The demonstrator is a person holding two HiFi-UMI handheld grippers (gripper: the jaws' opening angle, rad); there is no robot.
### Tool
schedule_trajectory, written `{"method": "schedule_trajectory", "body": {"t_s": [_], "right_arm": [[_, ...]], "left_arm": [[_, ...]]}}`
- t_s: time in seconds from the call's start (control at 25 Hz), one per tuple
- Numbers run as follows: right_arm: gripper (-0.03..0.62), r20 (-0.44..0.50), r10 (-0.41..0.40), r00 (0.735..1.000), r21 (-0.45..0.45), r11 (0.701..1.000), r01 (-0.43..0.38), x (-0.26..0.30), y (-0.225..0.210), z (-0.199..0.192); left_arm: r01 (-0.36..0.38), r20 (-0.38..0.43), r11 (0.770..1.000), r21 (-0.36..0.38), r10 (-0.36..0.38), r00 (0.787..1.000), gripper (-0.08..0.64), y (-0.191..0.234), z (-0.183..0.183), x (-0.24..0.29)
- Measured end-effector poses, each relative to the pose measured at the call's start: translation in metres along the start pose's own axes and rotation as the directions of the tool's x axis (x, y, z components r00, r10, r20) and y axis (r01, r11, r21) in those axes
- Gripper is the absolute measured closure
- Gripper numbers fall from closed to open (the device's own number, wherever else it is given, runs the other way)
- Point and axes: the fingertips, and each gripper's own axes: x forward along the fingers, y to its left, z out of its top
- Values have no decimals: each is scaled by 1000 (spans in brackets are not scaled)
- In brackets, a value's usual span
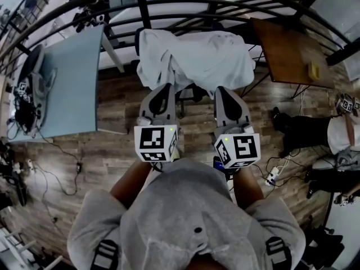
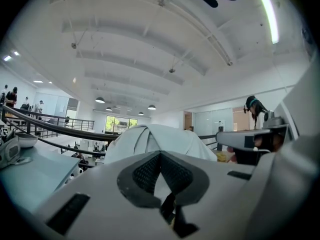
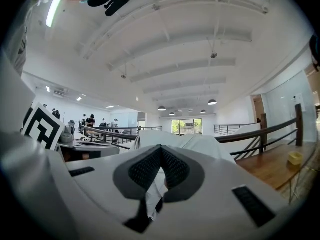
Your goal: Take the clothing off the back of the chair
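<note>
A white garment [image 1: 197,58] is draped over the back of a dark office chair [image 1: 188,94] just ahead of me. My left gripper [image 1: 164,88] reaches into the garment's lower left edge and my right gripper [image 1: 224,90] into its lower right edge. In the left gripper view the jaws [image 2: 160,155] are shut, with white cloth in the slit between the pads, and the garment [image 2: 150,139] rises behind them. In the right gripper view the jaws [image 3: 160,148] are also shut, with folded white cloth between the pads and the garment [image 3: 200,144] beyond. The chair's back is hidden under the cloth.
A pale blue table [image 1: 73,83] stands at the left. A wooden table [image 1: 287,49] with a small yellow object [image 1: 313,70] stands at the right. A dark railing [image 1: 169,4] runs behind the chair. A person [image 1: 315,131] sits at the far right, and cables and a power strip [image 1: 274,173] lie on the wood floor.
</note>
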Motion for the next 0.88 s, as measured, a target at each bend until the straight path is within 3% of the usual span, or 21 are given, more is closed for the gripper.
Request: {"method": "schedule_trajectory", "body": {"t_s": [0.32, 0.8, 0.84, 0.88], "right_arm": [[581, -5, -35, 999, -48, 998, 35, 24, -10, 5], [581, -5, -73, 997, -29, 997, 73, 33, -32, 5], [581, -2, -70, 998, -28, 997, 69, 33, -32, 6], [581, 2, -66, 998, -27, 997, 66, 33, -33, 8]], "left_arm": [[30, 18, 1000, -7, -29, 999, 551, 23, 5, 23], [34, 12, 999, 12, -34, 999, 549, 35, 8, 46], [43, 7, 999, 21, -43, 999, 531, 33, 9, 49], [56, -2, 998, 28, -56, 998, 466, 31, 9, 52]]}}
